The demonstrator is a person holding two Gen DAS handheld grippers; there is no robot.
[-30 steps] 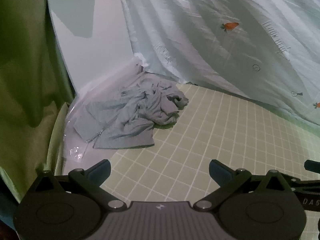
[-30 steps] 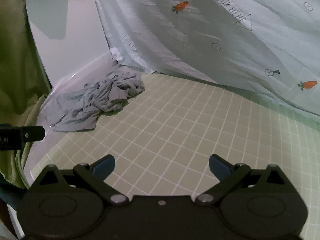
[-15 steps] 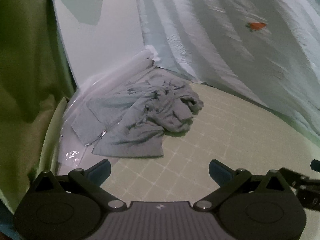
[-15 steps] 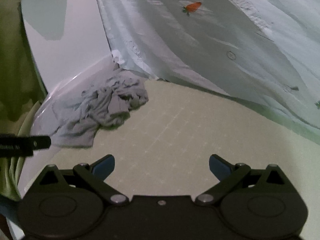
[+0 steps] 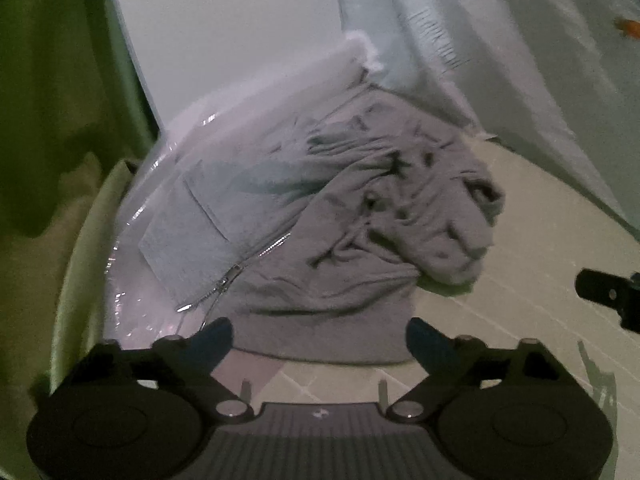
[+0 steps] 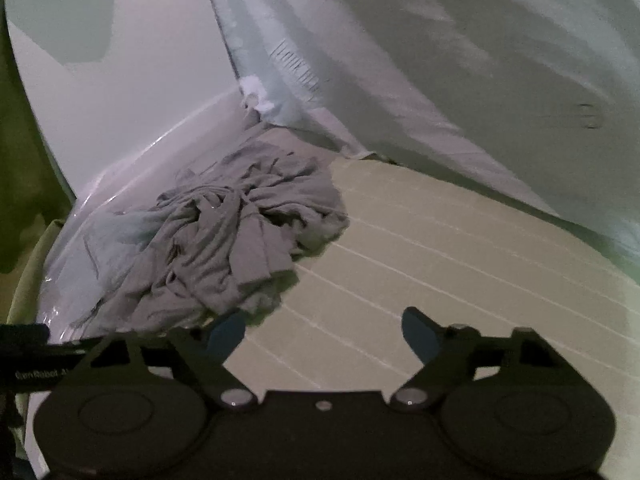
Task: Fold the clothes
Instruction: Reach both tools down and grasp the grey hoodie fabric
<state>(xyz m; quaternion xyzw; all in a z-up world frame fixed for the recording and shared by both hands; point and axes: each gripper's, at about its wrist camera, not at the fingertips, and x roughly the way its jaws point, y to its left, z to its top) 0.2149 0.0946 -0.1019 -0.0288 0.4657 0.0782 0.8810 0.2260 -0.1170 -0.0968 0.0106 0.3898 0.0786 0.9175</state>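
Observation:
A crumpled grey zip-up garment (image 5: pixel 320 232) lies in a heap, partly on clear plastic and partly on the checked green mat (image 5: pixel 540 232). Its metal zipper (image 5: pixel 236 276) shows at the near left. My left gripper (image 5: pixel 320 340) is open, its fingertips just short of the garment's near hem, holding nothing. In the right wrist view the same garment (image 6: pixel 216 236) sits ahead and to the left. My right gripper (image 6: pixel 324 330) is open and empty, over the mat beside the heap's near edge. The right gripper's tip (image 5: pixel 608 292) also shows at the right edge of the left wrist view.
A pale blue sheet (image 6: pixel 440 60) with carrot prints hangs behind the mat. A white panel (image 5: pixel 240 40) stands at the back left, with green fabric (image 5: pixel 60 100) along the left edge. Clear plastic film (image 5: pixel 132 300) lies under the garment's left part.
Both grippers have moved forward and left toward the grey garment, which now looks much larger and closer. Both have stayed open. The garment has not moved.

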